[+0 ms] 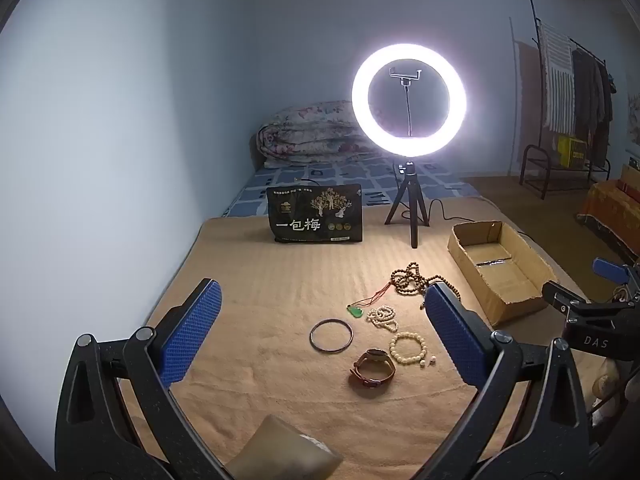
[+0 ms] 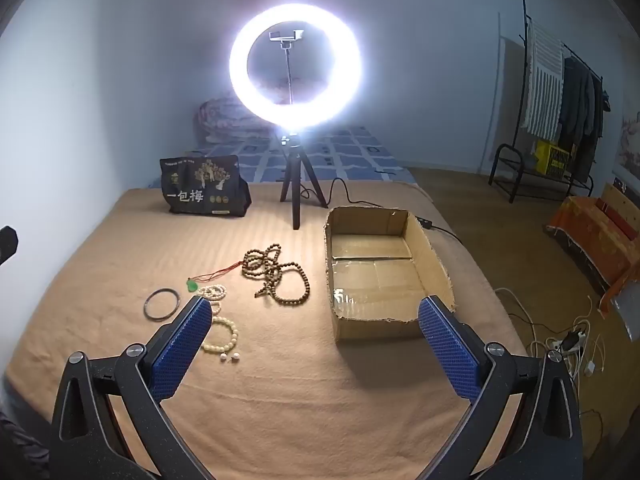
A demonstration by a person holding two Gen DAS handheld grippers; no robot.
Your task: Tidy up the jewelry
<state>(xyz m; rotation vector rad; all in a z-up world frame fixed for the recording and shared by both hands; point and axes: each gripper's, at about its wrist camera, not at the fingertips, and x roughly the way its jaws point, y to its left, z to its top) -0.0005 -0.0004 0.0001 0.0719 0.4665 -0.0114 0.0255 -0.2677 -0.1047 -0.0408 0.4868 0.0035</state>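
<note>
Left gripper [image 1: 320, 312] wide open, nothing between its pads, hovering over the tan blanket [image 1: 260, 280]. Black snack bag [image 1: 316, 214] stands at the far edge, left of the ring light [image 1: 409, 100] on its tripod. Jewelry lies loose on the blanket, left to right: dark bangle [image 1: 331, 335], green pendant [image 1: 355, 312] on a red cord, watch [image 1: 372, 368] nearest the camera, white bead strand [image 1: 382, 315], cream bracelet [image 1: 408, 349] with two small pearl studs [image 2: 230, 357] beside it, brown bead necklace [image 2: 276, 274] farther back. Cardboard box [image 2: 436, 264] sits open to the right of the jewelry, nothing visible inside. Right gripper [image 2: 316, 320] also wide open, holding nothing, its right pad in front of the box's near corner.
</note>
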